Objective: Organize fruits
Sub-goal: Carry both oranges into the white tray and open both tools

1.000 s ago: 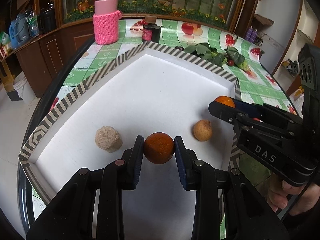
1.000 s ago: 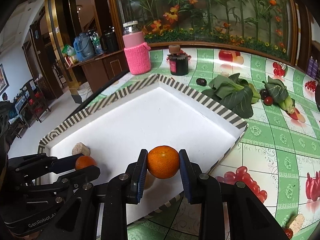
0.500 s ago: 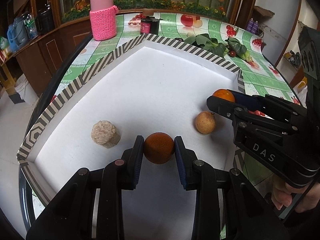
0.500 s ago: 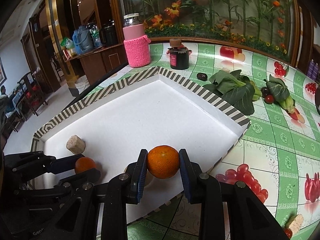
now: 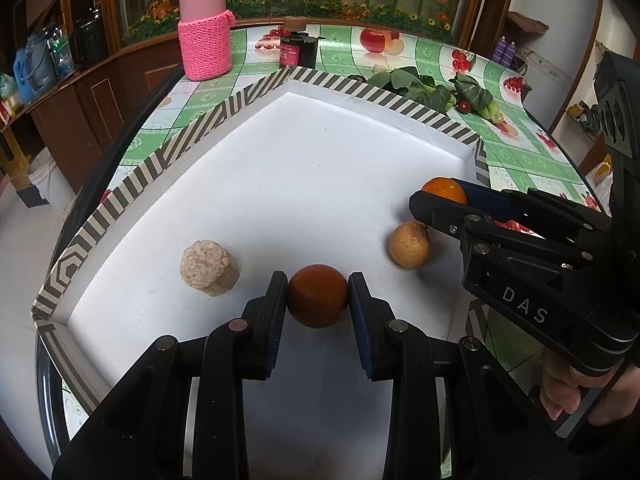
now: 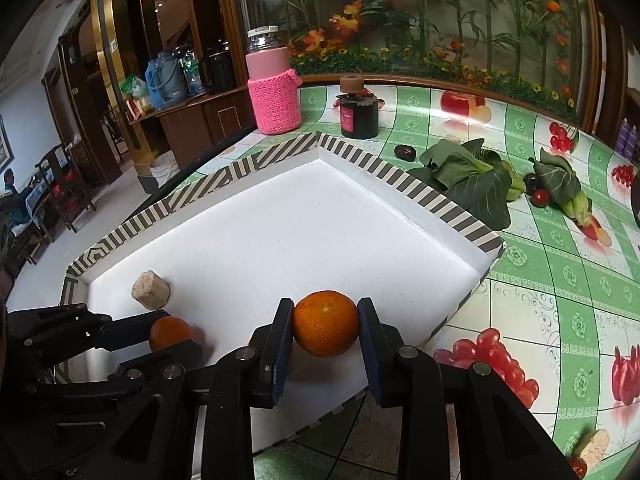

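Observation:
My left gripper (image 5: 317,295) is shut on a dark orange round fruit (image 5: 317,295) low over the white tray (image 5: 304,168) near its front edge. My right gripper (image 6: 325,323) is shut on a bright orange (image 6: 325,323) above the tray's front right part. The right gripper also shows at the right of the left wrist view (image 5: 442,196). A tan round fruit (image 5: 410,244) lies on the tray just below the right gripper. The left gripper and its fruit (image 6: 168,333) show at the lower left of the right wrist view.
A beige cork-like block (image 5: 209,266) lies on the tray's left. The tray has a striped rim (image 5: 192,136). Behind it stand a pink-sleeved bottle (image 5: 204,36) and a dark jar (image 5: 298,46). Leafy greens (image 6: 476,184), cherry tomatoes (image 6: 540,197) and a dark date (image 6: 405,152) lie on the green tablecloth to the right.
Both grippers keep their fruits. The views shifted slightly, pulling back a little over the tray. The tan fruit and the block have not moved on the tray.

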`<state>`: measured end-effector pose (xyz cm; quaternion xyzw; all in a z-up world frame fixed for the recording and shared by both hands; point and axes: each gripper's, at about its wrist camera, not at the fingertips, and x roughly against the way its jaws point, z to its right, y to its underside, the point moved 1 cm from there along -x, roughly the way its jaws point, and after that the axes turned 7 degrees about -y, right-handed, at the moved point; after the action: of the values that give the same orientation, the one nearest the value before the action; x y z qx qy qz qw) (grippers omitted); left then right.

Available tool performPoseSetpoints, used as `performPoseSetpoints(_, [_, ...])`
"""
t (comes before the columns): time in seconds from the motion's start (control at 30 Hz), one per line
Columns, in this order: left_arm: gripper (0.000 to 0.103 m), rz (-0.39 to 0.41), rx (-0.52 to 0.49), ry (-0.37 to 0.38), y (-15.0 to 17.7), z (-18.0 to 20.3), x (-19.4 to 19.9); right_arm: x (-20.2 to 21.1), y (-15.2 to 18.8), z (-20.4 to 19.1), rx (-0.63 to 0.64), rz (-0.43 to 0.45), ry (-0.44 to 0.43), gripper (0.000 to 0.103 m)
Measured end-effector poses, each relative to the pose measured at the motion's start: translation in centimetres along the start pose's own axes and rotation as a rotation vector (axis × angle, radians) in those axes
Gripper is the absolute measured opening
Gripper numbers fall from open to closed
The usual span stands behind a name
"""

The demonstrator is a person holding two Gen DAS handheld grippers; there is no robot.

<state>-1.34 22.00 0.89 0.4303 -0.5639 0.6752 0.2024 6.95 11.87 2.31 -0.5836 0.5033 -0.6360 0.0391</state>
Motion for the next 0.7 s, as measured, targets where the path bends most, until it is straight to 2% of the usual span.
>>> performPoseSetpoints(0.43, [0.033, -0.017, 0.005, -0.021, 0.08, -0.10, -0.43, 0.58, 0.02, 0.15, -0.019, 0.026, -0.051, 0.031])
performPoseSetpoints(0.57, [0.056, -0.008, -0.001, -0.022, 0.11, 0.06, -0.24, 0.86, -0.06, 0.09, -0.021, 0.043, -0.050, 0.032])
performPoseSetpoints(0.7, [0.056, -0.005, -0.009, -0.031, 0.16, 0.24, -0.21, 0.71, -0.11, 0.20, -0.032, 0.034, -0.046, 0.034])
